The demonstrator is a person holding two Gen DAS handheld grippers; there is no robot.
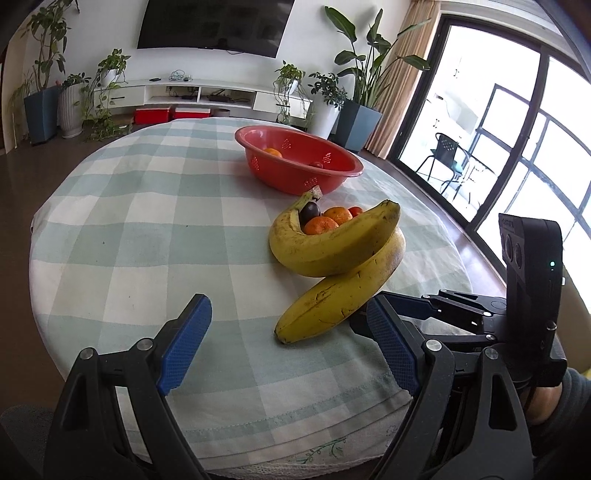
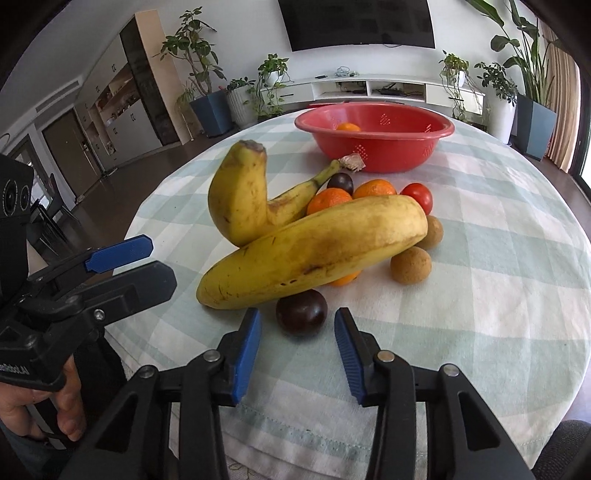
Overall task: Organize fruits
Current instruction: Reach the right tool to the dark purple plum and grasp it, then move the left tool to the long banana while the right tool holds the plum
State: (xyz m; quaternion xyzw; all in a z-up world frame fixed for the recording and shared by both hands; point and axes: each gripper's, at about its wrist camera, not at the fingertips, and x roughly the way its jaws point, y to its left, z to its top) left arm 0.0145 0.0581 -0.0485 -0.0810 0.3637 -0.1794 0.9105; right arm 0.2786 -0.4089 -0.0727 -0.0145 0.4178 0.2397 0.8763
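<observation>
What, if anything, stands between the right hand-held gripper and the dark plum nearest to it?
Nothing visible does. The right hand-held gripper has its open fingers just short of the dark plum, with only bare tablecloth between. The near banana lies behind and partly over the plum, not in front.

This is the living room of a home. A large dark television (image 1: pixel 216 26) hangs on a white wall above a long, low white media cabinet (image 1: pixel 199 94) with open shelves holding cables and small devices. Potted houseplants (image 1: pixel 364 66) stand along the wall at both ends of the cabinet. A beige curtain (image 1: pixel 408 70) hangs beside tall glass sliding doors (image 1: pixel 517 147) that open onto a balcony with a black chair (image 1: pixel 445 153). In front sits a round table under a green-and-white checked tablecloth (image 1: pixel 147 221). To one side are built-in cupboards (image 2: pixel 122 107) and a dark wood floor (image 2: pixel 140 173).
</observation>
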